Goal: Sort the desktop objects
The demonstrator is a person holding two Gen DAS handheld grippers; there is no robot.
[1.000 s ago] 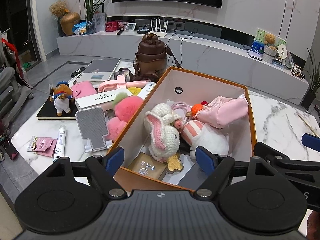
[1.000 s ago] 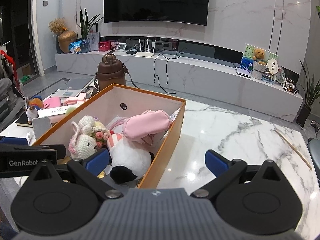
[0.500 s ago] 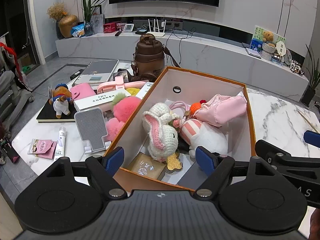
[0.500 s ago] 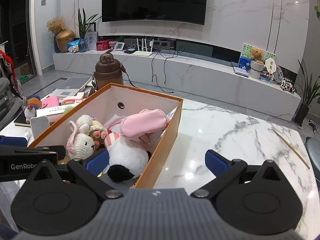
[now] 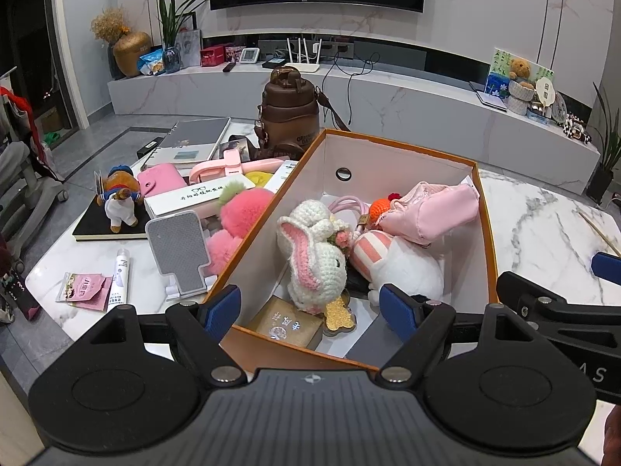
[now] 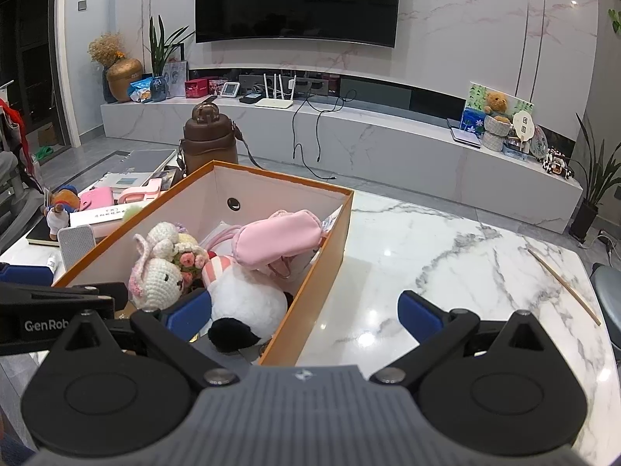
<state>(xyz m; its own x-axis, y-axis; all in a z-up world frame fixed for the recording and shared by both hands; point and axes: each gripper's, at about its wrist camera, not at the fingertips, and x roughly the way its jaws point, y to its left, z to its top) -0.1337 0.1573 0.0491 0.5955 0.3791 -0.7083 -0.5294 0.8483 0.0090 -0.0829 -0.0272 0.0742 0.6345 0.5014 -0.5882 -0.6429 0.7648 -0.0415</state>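
Both tools stand with fingers spread apart and empty: the left gripper hangs over the near end of the orange box, the right gripper astride its right wall. The box holds a crocheted rabbit at 12 o'clock, a white plush at 1 o'clock and a pink pouch beyond; all judged light, soft and compressible, best pinched at mid-body. Unsorted items lie at 10 o'clock on the table, including a pink pom-pom, likewise soft, and a rigid phone stand.
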